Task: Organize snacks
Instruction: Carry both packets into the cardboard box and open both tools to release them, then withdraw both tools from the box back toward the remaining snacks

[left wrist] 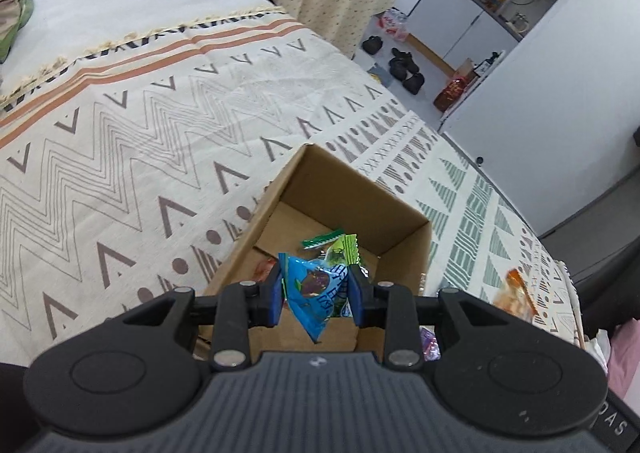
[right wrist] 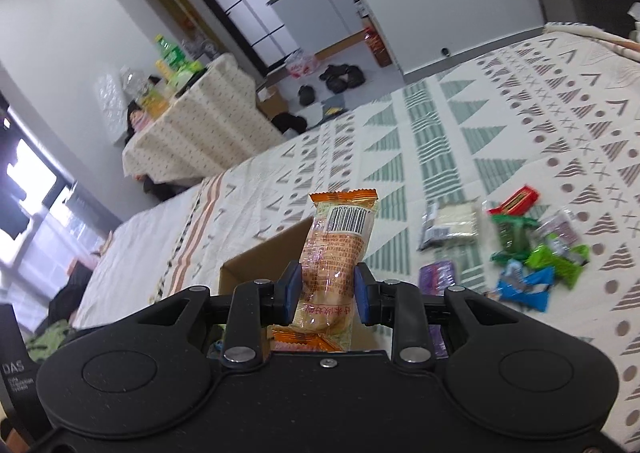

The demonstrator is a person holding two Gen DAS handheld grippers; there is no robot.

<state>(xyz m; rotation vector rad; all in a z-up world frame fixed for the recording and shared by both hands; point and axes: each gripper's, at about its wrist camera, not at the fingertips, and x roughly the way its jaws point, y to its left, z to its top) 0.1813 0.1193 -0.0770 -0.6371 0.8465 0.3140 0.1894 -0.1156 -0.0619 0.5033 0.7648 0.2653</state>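
Note:
My left gripper (left wrist: pixel 316 295) is shut on a blue snack packet (left wrist: pixel 316 289) and holds it over the open cardboard box (left wrist: pixel 404 237). Green (left wrist: pixel 340 247) and red (left wrist: pixel 266 268) packets lie inside the box. My right gripper (right wrist: pixel 326 293) is shut on an orange-ended clear snack packet (right wrist: pixel 340 249), held upright just right of the box's corner (right wrist: pixel 260 257). The same orange packet shows at the right in the left wrist view (left wrist: pixel 516 293).
The box stands on a bed with a patterned cover (left wrist: pixel 140 133). Several loose packets lie on the cover to the right: red (right wrist: pixel 516 199), green (right wrist: pixel 556 259), blue (right wrist: pixel 524 289), purple (right wrist: pixel 438 273) and a pale bar (right wrist: pixel 452 225). Shoes (right wrist: pixel 340 79) and a draped table (right wrist: pixel 192 125) stand beyond the bed.

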